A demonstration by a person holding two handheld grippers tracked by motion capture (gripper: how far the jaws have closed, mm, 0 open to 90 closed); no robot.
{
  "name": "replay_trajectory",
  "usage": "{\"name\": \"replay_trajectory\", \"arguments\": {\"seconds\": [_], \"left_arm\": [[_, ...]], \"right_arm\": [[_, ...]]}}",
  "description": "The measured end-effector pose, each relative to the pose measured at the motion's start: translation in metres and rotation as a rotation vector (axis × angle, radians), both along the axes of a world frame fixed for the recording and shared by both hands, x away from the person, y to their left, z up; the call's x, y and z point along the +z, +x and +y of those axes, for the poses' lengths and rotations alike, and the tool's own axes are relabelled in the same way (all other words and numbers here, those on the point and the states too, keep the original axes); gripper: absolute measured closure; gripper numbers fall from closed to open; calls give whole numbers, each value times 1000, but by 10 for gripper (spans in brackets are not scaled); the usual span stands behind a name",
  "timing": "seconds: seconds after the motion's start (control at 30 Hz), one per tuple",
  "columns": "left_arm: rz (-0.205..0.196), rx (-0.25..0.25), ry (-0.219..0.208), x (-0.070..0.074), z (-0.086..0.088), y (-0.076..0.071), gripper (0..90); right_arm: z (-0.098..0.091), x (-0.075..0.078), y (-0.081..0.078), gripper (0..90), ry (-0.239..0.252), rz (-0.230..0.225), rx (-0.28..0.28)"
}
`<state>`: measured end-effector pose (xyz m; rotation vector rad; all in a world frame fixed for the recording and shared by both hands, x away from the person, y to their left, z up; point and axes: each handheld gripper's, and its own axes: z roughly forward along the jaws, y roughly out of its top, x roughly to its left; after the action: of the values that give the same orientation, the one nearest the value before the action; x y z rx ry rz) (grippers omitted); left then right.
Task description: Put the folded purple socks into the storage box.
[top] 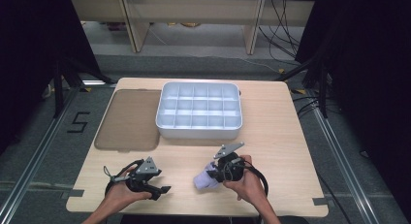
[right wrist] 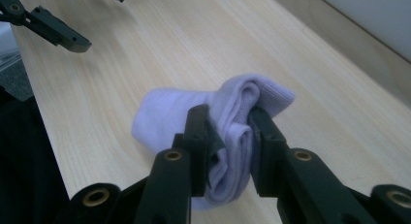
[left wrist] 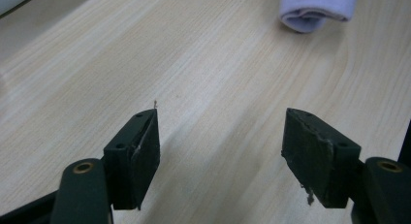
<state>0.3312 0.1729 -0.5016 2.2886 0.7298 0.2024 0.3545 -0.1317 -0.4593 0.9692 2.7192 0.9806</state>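
A rolled pale lilac sock (right wrist: 228,122) is pinched between the jaws of my right gripper (right wrist: 230,124), which is shut on it just above the wooden table. From above, that sock (top: 204,179) sticks out to the left of the right gripper (top: 216,173), near the table's front edge. My left gripper (top: 162,190) rests at the front left with its jaws apart. Its own view shows the left gripper (left wrist: 220,132) open with nothing but bare wood between the pads, and the sock (left wrist: 315,10) lies farther off at the top.
A white tray (top: 167,124) divided into several compartments stands at the middle back of the table. A brownish translucent lid (top: 128,120) lies flat to its left. The table's front edge (top: 194,212) runs right beside both hands.
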Motion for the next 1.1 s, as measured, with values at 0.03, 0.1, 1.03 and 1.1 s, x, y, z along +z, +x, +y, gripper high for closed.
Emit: {"name": "replay_trajectory", "arguments": {"seconds": [0.03,0.1,1.03,1.1], "left_arm": [[-3,-4,4,0,1,0,287],[1,19,6,-1,2,-1,287],[-1,16,-4,2,3,-1,279],[-13,10,4,2,3,0,279]], "right_arm": [[0,1,1,733,3,-17,-4],[-2,6,0,733,-5,-7,-23],[-18,61,40,734,-106,-50,-74],[-19,64,44,734,-111,-50,-69]]}}
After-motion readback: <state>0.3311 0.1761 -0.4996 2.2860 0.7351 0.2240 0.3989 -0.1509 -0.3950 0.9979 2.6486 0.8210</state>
